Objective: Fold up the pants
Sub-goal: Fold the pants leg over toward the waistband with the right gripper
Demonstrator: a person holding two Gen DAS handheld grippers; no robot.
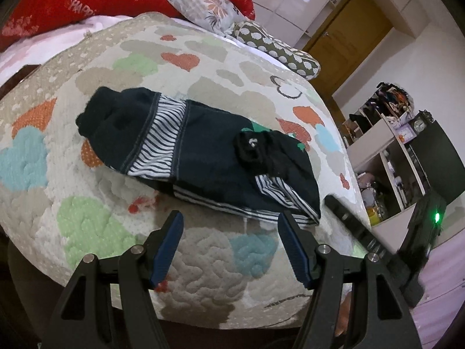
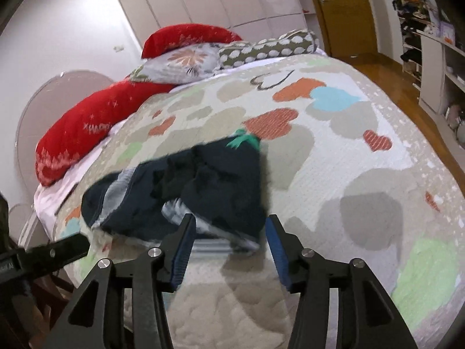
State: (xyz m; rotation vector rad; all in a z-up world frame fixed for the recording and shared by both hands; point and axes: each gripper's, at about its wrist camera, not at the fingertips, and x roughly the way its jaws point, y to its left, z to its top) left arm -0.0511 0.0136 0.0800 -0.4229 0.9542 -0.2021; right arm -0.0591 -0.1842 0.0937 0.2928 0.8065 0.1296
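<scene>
On one quilted bed (image 1: 203, 276), one dark pants (image 1: 203, 157) folded, two grippers, left gripper (image 1: 229, 250) and right gripper (image 2: 229, 250), both released, empty.

Dark navy pants (image 1: 203, 157) with blue-and-white striped bands, a flash of green at one edge. Beneath, a cream quilt (image 1: 203, 267) scattered with orange, beige, mint and sky-blue hearts. Upper left, a red pillow (image 1: 81, 3); beside it, a grey floral pillow (image 1: 203, 3) and an olive spotted pillow (image 1: 279, 46). Blue pads (image 1: 167, 250) on black fingers.
</scene>
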